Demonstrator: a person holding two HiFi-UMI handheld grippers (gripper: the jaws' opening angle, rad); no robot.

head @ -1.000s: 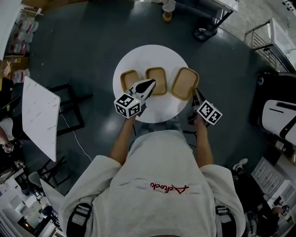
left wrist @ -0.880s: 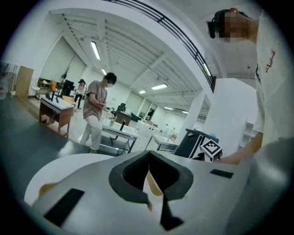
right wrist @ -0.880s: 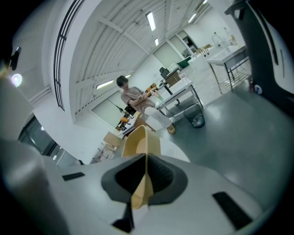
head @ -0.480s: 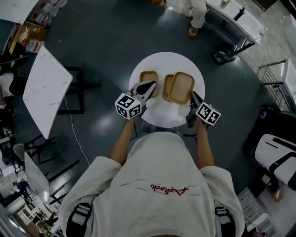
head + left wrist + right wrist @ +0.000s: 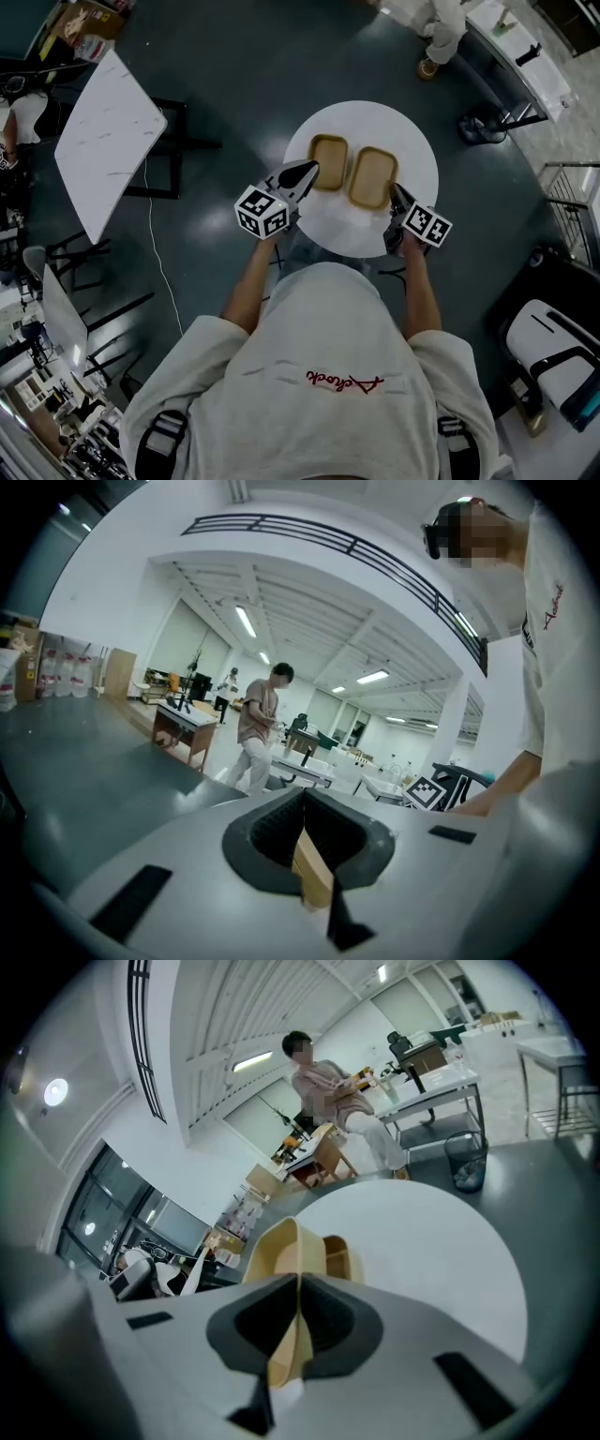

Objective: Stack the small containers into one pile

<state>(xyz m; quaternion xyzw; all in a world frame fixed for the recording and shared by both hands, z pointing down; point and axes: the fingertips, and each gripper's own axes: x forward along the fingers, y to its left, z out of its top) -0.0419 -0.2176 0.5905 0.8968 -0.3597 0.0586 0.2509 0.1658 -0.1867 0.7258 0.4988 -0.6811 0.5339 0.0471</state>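
Two tan containers show on the round white table (image 5: 412,150) in the head view. My left gripper (image 5: 309,170) is shut on the near rim of the left container (image 5: 328,155); in the left gripper view that tan rim (image 5: 315,878) sits pinched between the jaws of the left gripper (image 5: 304,829). My right gripper (image 5: 395,191) is shut on the near rim of the right container (image 5: 372,176). In the right gripper view the right gripper (image 5: 298,1299) holds this container (image 5: 279,1246) tilted up, with another container (image 5: 339,1256) just behind it. A third container does not show in the head view.
A white rectangular tabletop (image 5: 103,141) and a dark frame (image 5: 183,155) stand to the left of the round table. A person (image 5: 441,28) walks past a long bench (image 5: 511,47) beyond it. A white machine (image 5: 553,352) sits at the lower right.
My right gripper carried its container leftward over the middle one, so three separate containers became two visible. The left gripper kept its hold on the left container. The head view swung round.
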